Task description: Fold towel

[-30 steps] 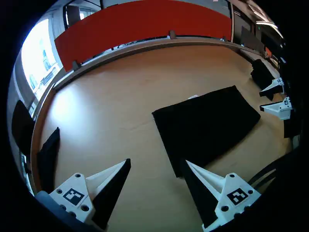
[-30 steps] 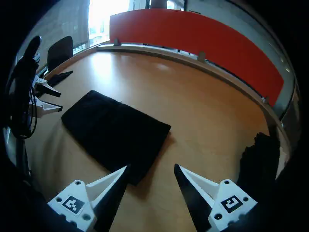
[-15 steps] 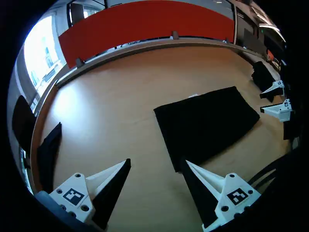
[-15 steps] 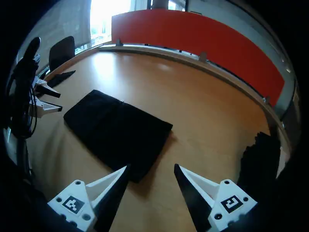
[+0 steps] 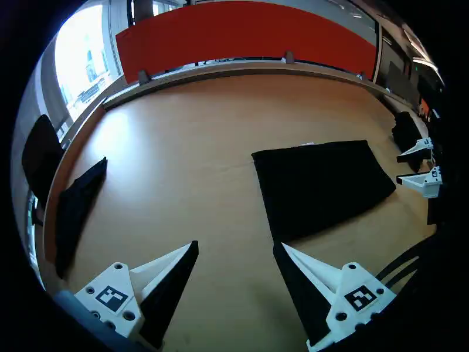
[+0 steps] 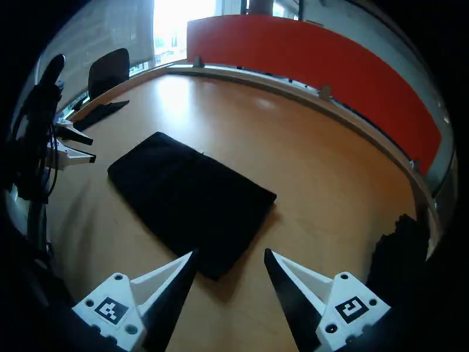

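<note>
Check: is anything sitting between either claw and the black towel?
Nothing visible does. The open left claw and open right claw each hover by a near corner of the towel, with only bare table between.

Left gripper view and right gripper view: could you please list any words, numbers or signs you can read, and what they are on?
No readable text.
Square markers on the left claw and right claw: black-and-white code patterns, not words.
White tag at the towel edge: too small to read.
</note>
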